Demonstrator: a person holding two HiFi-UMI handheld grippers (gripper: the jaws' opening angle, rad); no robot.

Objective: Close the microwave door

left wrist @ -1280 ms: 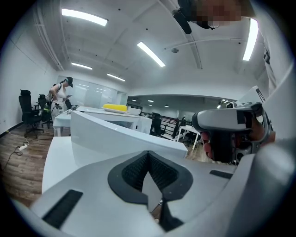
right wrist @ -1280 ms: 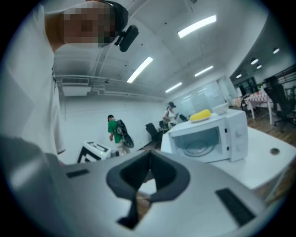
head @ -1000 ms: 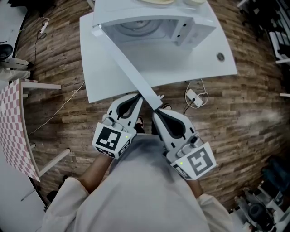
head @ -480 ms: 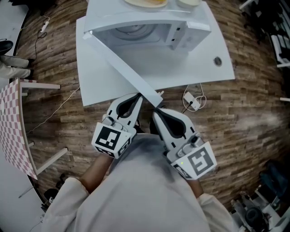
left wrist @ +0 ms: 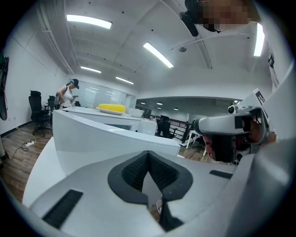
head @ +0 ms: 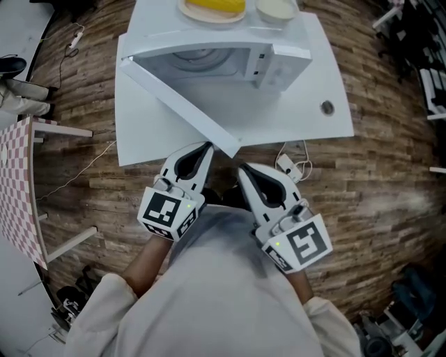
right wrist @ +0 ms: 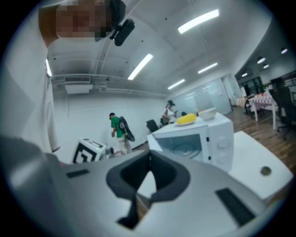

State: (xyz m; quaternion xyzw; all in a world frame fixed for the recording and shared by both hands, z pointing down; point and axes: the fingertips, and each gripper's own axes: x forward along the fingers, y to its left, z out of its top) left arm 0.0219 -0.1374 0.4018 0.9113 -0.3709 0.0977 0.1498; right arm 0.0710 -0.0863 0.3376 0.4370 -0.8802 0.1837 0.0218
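White box microwave (head: 282, 63), flat white door (head: 181, 97) wide open. Left gripper (head: 206, 146) and right gripper (head: 243, 169), jaws together and empty: best to push the door's free edge steadily.

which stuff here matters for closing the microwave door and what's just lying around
Job: white microwave, its open white door, left gripper, right gripper.
Lying about: yellow food on a plate, white bowl, round silver table fitting, pink checked cloth.
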